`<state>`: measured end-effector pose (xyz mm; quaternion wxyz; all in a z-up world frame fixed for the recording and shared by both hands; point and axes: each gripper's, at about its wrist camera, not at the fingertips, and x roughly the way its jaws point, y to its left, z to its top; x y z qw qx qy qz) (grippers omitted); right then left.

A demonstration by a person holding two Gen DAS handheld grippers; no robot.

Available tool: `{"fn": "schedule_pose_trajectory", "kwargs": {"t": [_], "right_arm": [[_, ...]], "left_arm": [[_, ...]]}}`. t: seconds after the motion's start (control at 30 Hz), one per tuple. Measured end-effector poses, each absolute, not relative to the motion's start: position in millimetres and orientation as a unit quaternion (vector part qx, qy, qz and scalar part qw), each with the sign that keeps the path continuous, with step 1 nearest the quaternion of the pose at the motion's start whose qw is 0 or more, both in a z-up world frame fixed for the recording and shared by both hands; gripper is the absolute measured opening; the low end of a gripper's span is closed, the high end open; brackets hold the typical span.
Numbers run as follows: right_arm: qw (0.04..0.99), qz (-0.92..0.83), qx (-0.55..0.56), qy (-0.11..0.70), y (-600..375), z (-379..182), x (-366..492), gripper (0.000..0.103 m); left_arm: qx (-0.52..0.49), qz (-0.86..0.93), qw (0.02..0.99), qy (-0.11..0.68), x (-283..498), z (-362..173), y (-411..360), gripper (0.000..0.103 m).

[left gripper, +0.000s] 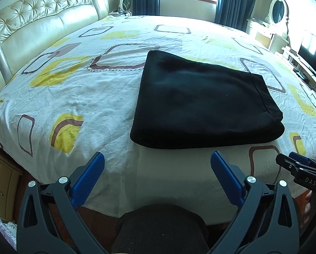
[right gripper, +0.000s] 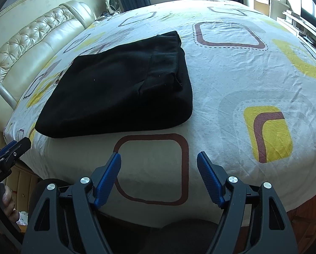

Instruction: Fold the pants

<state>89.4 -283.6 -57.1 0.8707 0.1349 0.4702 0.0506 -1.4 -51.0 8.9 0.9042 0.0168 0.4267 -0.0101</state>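
Both grippers are hanging over the near edge of the bed point(left gripper: 77, 93): left gripper point(left gripper: 157, 165) is sitting wide open, holding nothing, and right gripper point(right gripper: 159, 165) is doing the same. Black pants point(left gripper: 200, 97) are lying folded into a thick rectangle on the patterned sheet, just beyond the blue fingertips point(left gripper: 94, 169), nothing touching them.

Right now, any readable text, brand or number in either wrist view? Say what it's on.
"DAS" on the body of the right gripper, seen in the left wrist view.
"GenRobot.AI", small, read with some doubt, on the body of the left gripper, seen in the right wrist view.
No text visible on the pants or the bedsheet.
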Motion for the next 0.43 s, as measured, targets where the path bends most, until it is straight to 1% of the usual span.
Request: {"fn": "schedule_pose_trajectory", "kwargs": {"t": [0.1,0.23,0.33,0.4,0.43], "right_arm": [[0.87,0.053,0.136,0.472,-283,-58,90,0.073],[0.865,0.062,0.155,0.473,-290,-52,93,0.073],[0.866,0.064,0.174,0.465,-305,-40,111,0.073],[0.872,0.052,0.188,0.449,-325,-29,137,0.074],[0.876,0.042,0.189,0.443,-335,-25,155,0.076]], "left_arm": [[0.008,-0.034,0.895,0.445,4,11,-50,0.1],[-0.017,-0.025,0.902,0.43,23,24,-32,0.1],[-0.034,-0.011,0.895,0.445,64,23,-3,0.1],[-0.041,0.02,0.894,0.447,103,18,24,0.1],[-0.042,0.045,0.894,0.445,127,15,41,0.1]]}}
